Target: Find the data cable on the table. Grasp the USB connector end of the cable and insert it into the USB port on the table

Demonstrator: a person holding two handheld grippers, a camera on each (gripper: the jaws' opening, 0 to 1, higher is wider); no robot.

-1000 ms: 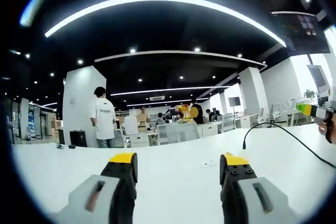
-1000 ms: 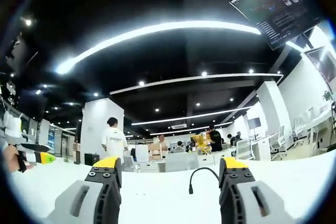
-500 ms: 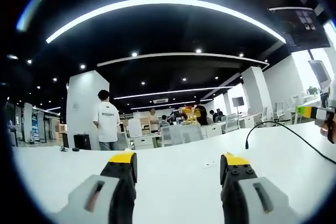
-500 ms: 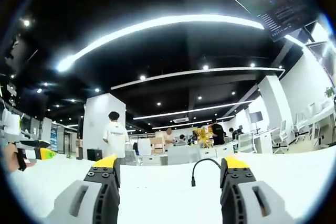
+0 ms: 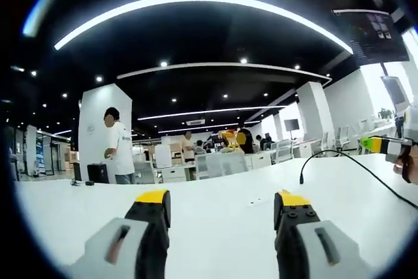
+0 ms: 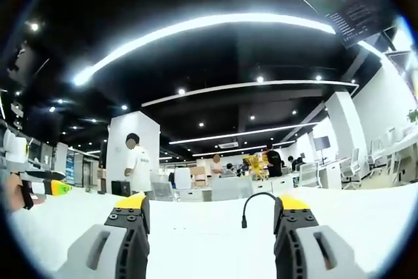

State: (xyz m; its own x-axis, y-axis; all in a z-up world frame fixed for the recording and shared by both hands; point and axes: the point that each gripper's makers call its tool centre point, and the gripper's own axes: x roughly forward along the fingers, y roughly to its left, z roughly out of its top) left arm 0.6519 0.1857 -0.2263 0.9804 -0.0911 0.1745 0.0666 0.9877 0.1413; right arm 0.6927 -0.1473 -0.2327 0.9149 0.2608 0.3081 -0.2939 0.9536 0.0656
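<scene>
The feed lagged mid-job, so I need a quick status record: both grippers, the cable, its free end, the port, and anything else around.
left gripper: open, holding nothing
right gripper: open, holding nothing
data cable: black, lying on the white table, ungrasped
free end: arched up off the table, ahead between the right gripper's jaws; connector type too small to tell
USB port: cannot make it out
background: person in a white shirt, far behind the table
</scene>
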